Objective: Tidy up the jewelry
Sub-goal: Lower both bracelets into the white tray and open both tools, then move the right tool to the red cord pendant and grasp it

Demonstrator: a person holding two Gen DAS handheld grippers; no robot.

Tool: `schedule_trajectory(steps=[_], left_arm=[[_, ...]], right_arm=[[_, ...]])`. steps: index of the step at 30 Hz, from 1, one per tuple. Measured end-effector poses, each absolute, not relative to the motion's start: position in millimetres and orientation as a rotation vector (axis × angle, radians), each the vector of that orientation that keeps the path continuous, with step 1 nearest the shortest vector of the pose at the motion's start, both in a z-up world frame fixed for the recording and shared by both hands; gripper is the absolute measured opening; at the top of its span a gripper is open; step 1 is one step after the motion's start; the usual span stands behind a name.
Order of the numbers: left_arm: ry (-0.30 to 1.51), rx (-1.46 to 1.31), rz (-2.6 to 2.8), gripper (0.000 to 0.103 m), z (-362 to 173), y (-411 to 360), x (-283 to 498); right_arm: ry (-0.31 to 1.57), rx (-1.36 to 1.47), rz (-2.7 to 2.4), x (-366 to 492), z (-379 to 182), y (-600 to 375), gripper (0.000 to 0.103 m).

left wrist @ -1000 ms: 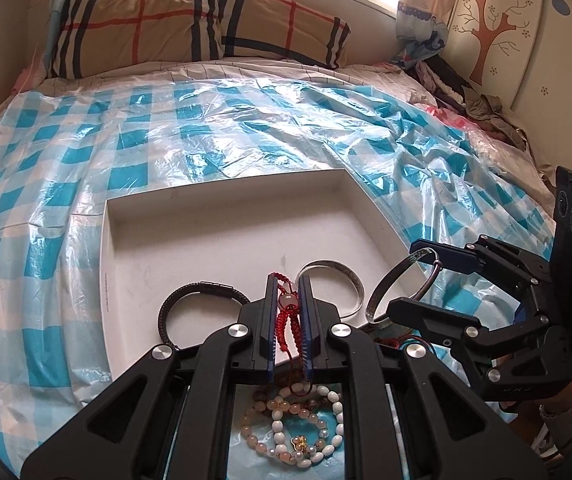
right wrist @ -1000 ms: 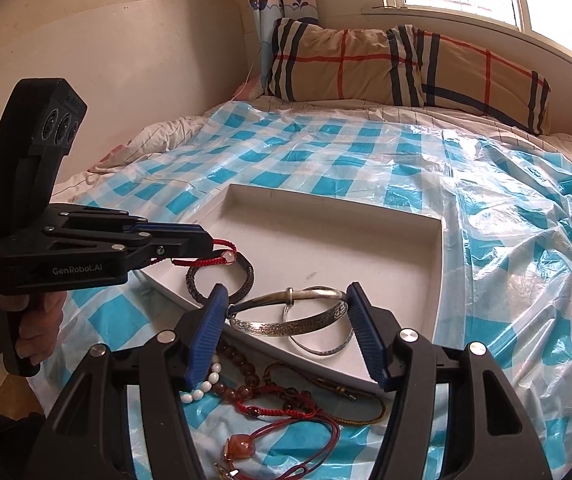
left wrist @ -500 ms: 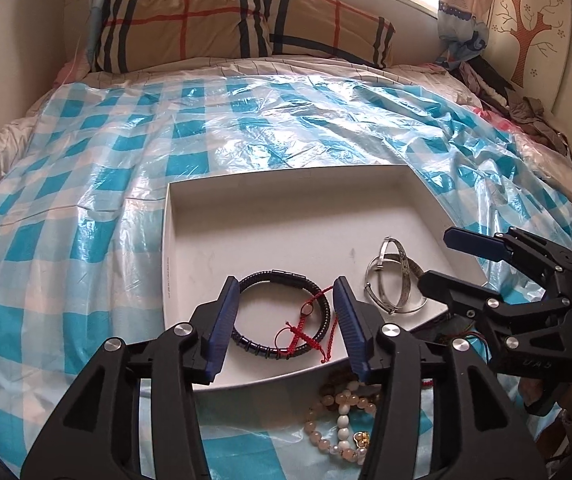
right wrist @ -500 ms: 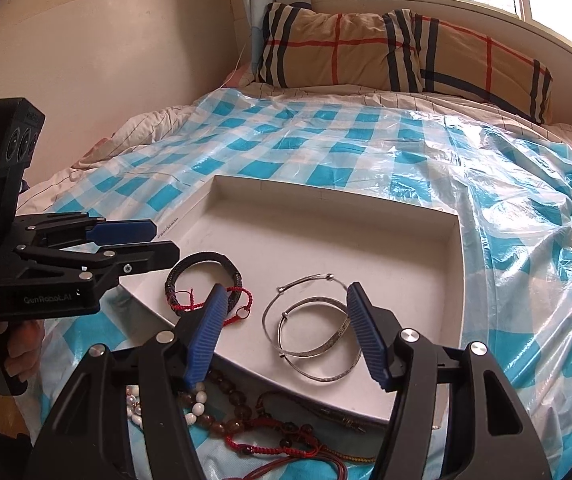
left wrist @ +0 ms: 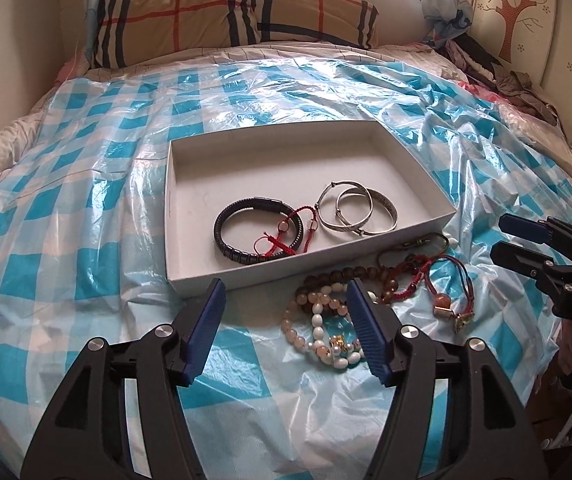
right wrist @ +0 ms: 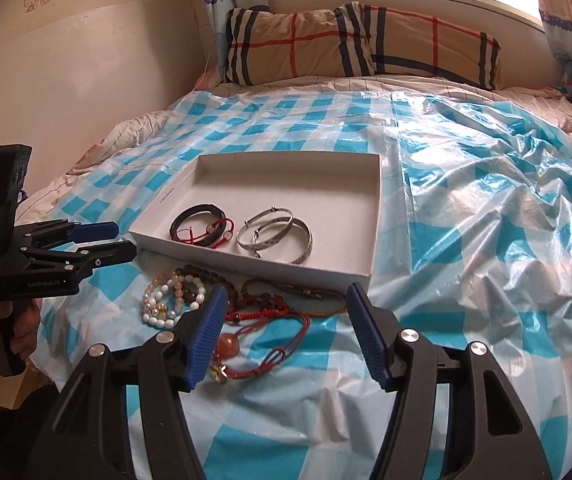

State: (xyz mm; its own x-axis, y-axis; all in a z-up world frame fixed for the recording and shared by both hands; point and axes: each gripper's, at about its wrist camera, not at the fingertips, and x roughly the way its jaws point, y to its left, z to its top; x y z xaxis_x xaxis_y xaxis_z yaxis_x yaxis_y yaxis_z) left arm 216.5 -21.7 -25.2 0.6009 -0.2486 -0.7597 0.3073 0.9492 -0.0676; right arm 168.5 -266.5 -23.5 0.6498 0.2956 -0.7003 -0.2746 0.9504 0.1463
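The left gripper has just been opening its jaws and sits spread wide with nothing between them, hovering over the sheet in front of the tray. Inside the tray, left to right: a black bracelet with a red cord draped over it, then two silver bangles overlapping. Just in front of the tray's near wall lies a pile of beads and cords on the sheet. The right gripper is spread too, empty, hovering above that pile
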Motion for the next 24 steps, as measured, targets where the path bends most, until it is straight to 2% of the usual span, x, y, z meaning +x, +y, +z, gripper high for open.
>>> schedule_trajectory(steps=[24], left_arm=[[0.822, 0.183, -0.301, 0.072, -4.7, -37.5, 168.7]], right_arm=[[0.828, 0.033, 0.368, 137.4, -22.6, -248.9, 0.063]])
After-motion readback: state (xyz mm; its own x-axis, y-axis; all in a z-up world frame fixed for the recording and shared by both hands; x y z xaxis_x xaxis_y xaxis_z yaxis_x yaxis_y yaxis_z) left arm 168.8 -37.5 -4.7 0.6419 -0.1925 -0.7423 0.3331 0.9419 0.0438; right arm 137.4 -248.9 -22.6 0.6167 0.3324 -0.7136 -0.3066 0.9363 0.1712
